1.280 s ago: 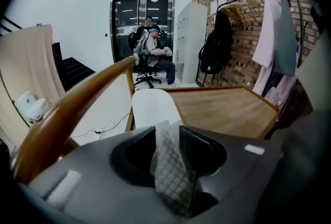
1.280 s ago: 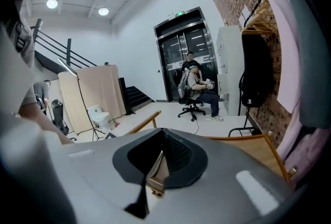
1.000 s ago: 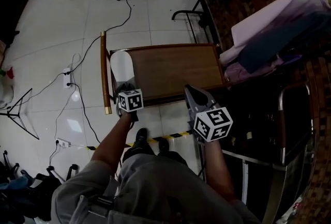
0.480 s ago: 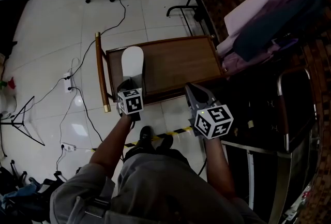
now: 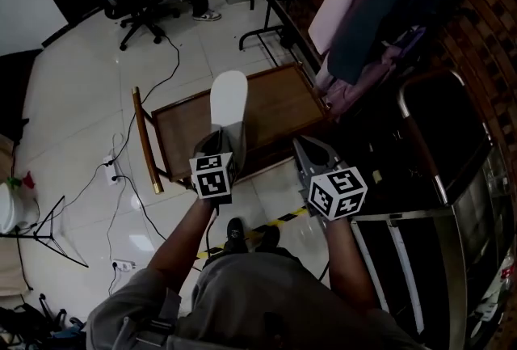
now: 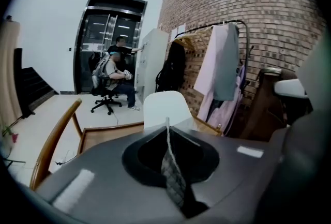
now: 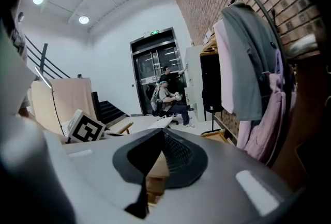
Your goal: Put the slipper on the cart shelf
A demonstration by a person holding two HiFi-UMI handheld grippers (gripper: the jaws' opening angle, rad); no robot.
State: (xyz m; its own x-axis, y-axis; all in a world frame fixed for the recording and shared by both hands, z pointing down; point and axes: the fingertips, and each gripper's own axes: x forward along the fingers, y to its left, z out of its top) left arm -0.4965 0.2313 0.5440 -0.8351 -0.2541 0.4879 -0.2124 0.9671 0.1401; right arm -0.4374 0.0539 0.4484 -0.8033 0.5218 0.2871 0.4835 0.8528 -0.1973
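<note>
Cart handle (image 5: 145,140): a wooden bar left of centre in the head view, standing at the cart's left end.
Cart shelf (image 5: 279,106): the brown wooden tray at the centre of the frame, low over the tiled floor. Its right half is bare.
Slipper (image 5: 229,98): pale, at the centre of the frame. It overlaps the left half of the shelf, and its toe reaches past the far rim. To me it looks held up off the wood, not lying on it.
Left hand-held gripper (image 6: 167,120): its jaws have just been closing and are now pinched on the slipper's near end.
Long axis: the slipper runs straight out from those jaws, away from the person. It points up the frame, leaning a little right, across the shelf's short way.
Right hand-held gripper (image 7: 161,131): lower right of centre in the head view, near the shelf's near right corner. Its jaws meet at the tips with nothing in them, well apart from the slipper.
Nearer hand: the left, which already has the slipper. The shelf lies below and ahead of it, so I'd judge lowering comes next.
Hanging clothes (image 5: 380,9): upper right of the frame, beyond the cart.
</note>
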